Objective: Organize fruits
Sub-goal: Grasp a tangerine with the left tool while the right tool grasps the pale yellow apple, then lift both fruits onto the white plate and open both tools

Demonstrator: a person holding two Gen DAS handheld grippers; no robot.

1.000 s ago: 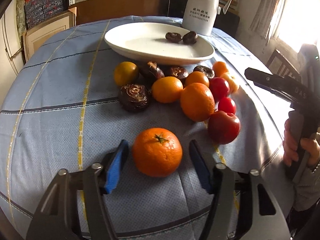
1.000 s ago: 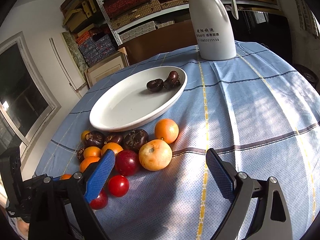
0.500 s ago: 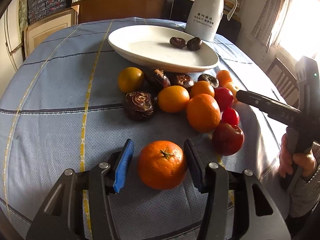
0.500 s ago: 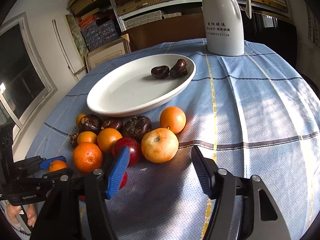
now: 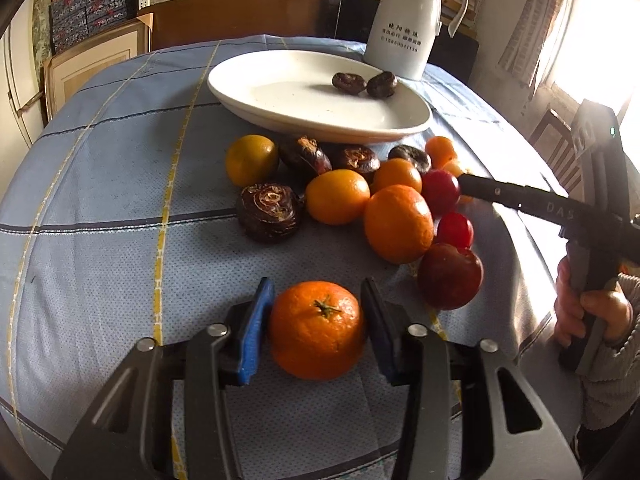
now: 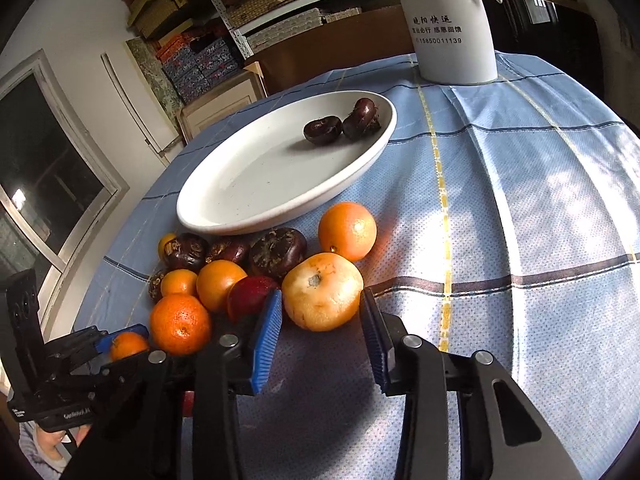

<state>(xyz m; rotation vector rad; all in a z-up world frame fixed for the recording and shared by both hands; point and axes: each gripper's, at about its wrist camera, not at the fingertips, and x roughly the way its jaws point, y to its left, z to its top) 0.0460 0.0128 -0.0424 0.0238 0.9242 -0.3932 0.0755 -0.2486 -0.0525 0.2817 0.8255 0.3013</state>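
On the blue checked tablecloth lies a bright orange mandarin (image 5: 318,328) between the blue pads of my left gripper (image 5: 316,286). Those jaws are closing and both pads touch its sides. My right gripper (image 6: 320,296) is closing too, its pads against a pale yellow-orange mandarin (image 6: 322,292) at the near edge of the fruit pile (image 6: 216,280). The pile holds oranges, red plums and dark water chestnuts. Behind it, the white oval plate (image 6: 248,184) carries two water chestnuts (image 6: 322,130).
A white thermos jug (image 6: 452,20) stands beyond the plate. The table edge falls away on the right of the left wrist view, where a hand (image 5: 592,308) holds the right gripper's handle and a chair (image 5: 560,148) stands. Shelves of boxes line the back wall.
Both pairs of jaws have narrowed onto their fruit. The right gripper has come forward from open cloth to straddle the pale mandarin. The left gripper stayed around the bright mandarin.
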